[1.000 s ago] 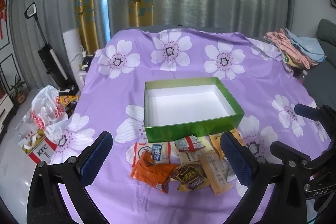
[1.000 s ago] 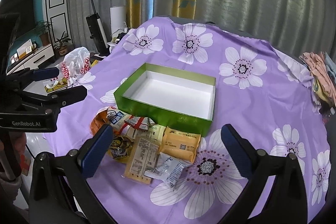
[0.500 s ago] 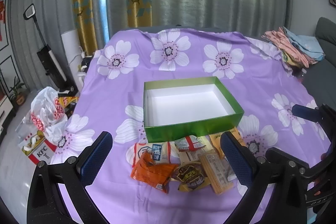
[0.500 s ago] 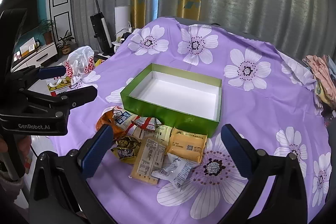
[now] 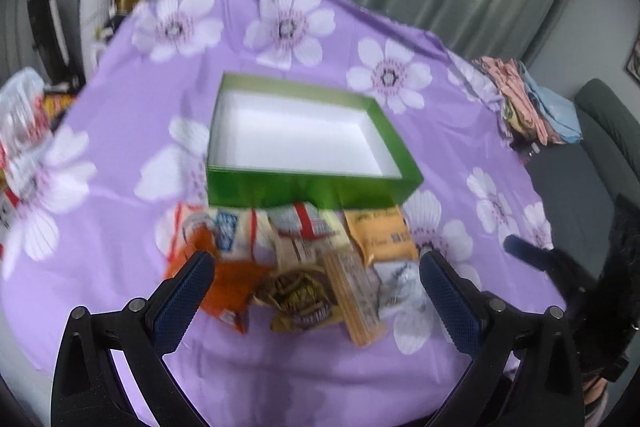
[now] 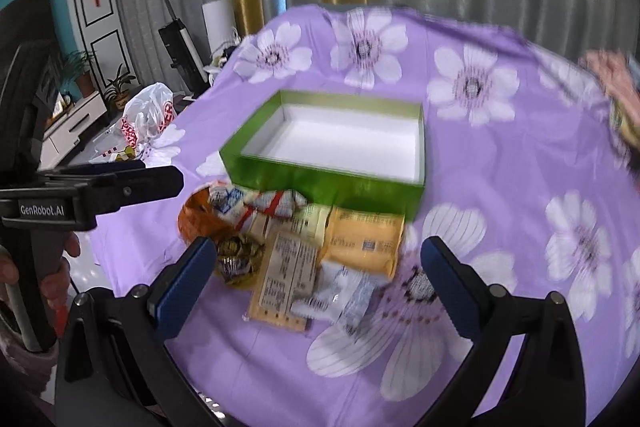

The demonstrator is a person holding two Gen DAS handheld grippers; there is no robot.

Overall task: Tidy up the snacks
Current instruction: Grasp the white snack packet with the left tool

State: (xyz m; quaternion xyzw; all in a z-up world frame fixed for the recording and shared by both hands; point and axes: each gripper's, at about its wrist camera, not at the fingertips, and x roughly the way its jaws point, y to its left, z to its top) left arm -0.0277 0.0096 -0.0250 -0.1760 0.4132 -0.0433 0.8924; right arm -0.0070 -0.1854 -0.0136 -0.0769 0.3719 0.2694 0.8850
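Both grippers hang spread and empty: left gripper (image 5: 316, 287), right gripper (image 6: 318, 273). Snack pile (image 6: 296, 247) lies just ahead of both, against the green box (image 5: 304, 189) near wall; the tan bar (image 6: 286, 279) points boxward. Neither is clearly nearer.

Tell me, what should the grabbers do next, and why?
Probably lower the right gripper onto the white packet at the near edge of the snack pile. Both grippers are open and holding nothing, the green box is empty, and that packet lies on top of the others, right between the right gripper's fingers.
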